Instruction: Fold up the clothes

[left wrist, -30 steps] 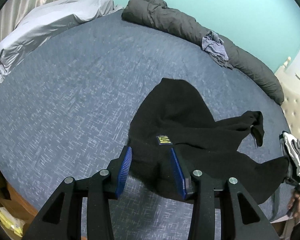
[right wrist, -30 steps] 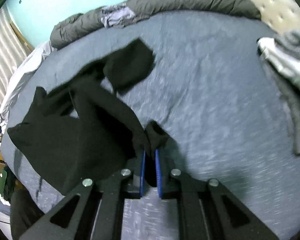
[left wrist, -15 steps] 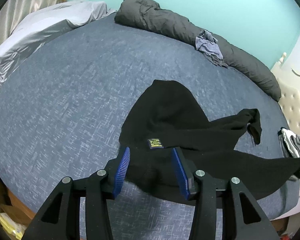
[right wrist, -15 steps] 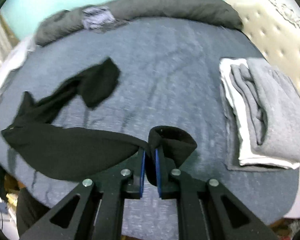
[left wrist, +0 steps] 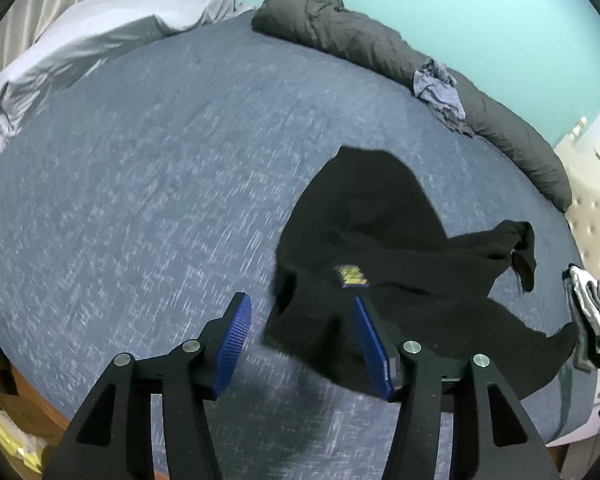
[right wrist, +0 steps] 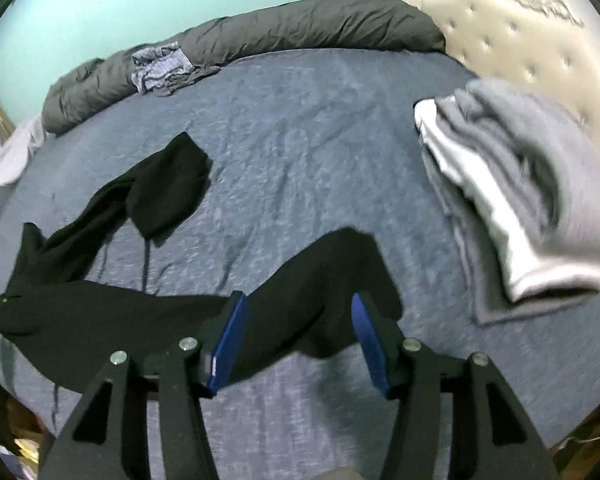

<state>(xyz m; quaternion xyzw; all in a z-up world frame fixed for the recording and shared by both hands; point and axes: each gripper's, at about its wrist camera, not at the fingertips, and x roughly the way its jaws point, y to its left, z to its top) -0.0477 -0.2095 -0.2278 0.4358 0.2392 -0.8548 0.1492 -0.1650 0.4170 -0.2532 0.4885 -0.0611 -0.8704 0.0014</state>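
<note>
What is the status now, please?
Left gripper open, right gripper open. Black hooded sweatshirt spread loose on blue bed. Nothing in way.

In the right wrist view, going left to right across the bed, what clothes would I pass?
Black hoodie spread at the left, then bare blue sheet, then the folded grey and white stack by the headboard.

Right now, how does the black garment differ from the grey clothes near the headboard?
The black garment lies spread out and unfolded, its sleeves splayed; the grey clothes sit folded in a neat stack. The black garment lies between the jaws of the open right gripper; the grey clothes lie off to the side. Both rest on the blue bed.
</note>
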